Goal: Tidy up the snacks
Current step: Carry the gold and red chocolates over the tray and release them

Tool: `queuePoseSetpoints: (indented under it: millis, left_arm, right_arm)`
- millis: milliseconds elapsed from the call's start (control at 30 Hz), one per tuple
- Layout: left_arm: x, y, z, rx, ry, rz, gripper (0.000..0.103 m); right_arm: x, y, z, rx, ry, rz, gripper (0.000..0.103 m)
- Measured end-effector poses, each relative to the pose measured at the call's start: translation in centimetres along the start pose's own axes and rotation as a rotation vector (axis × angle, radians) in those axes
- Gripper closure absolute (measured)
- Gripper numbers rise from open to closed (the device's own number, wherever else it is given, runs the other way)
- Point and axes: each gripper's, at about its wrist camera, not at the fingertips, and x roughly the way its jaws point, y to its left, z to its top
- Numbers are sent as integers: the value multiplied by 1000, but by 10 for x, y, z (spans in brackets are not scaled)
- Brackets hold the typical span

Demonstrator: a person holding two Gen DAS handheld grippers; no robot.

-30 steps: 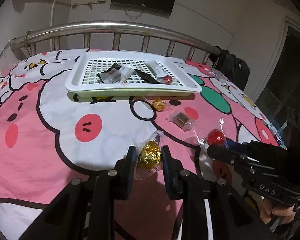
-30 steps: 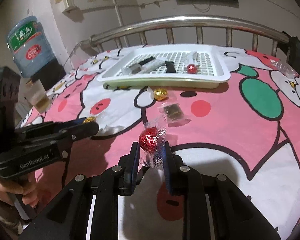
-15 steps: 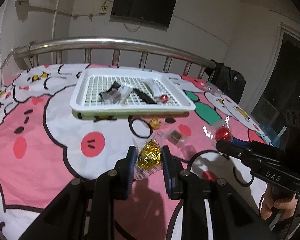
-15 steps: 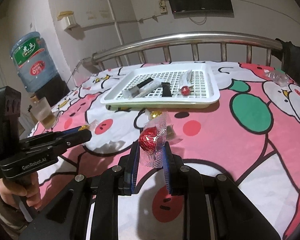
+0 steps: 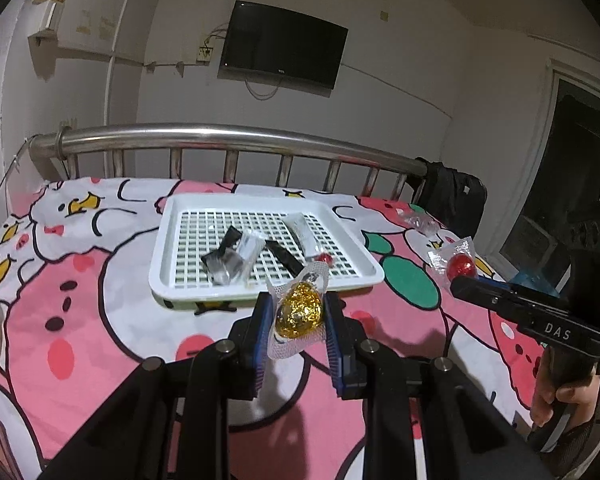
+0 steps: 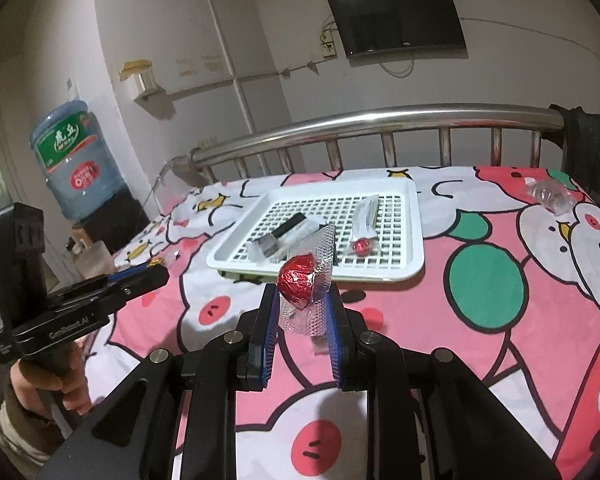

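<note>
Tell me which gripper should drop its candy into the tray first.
Probably left. The left gripper holds the gold candy directly before the tray; the right gripper, holding the red candy, looks slightly farther off to the side.

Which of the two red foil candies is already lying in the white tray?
The smaller-looking red candy lying on the tray grid; the other red candy is clamped in the right hand-held gripper.

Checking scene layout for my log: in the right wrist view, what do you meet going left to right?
Left gripper → water bottle is behind it, so skipped → red candy held in the right gripper → clear wrapper on the bed.
</note>
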Motion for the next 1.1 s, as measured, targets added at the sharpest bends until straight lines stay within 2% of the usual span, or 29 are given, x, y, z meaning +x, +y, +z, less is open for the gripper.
queuePoseSetpoints:
  millis: [233,433,767,1100]
  left_arm:
    - [22,8,30,-14,14,16,76]
    - [48,19,59,-31,46,38,76]
    - [94,31,90,-41,103,55,76]
    - [153,44,92,-37,209,123,76]
  right_arm:
    - [17,-18,30,36,36,50,82]
    - [37,-37,60,75,63,60,82]
    - [86,-51,90,84,133,26,82]
    - [156,-61,95,100,258,-30,82]
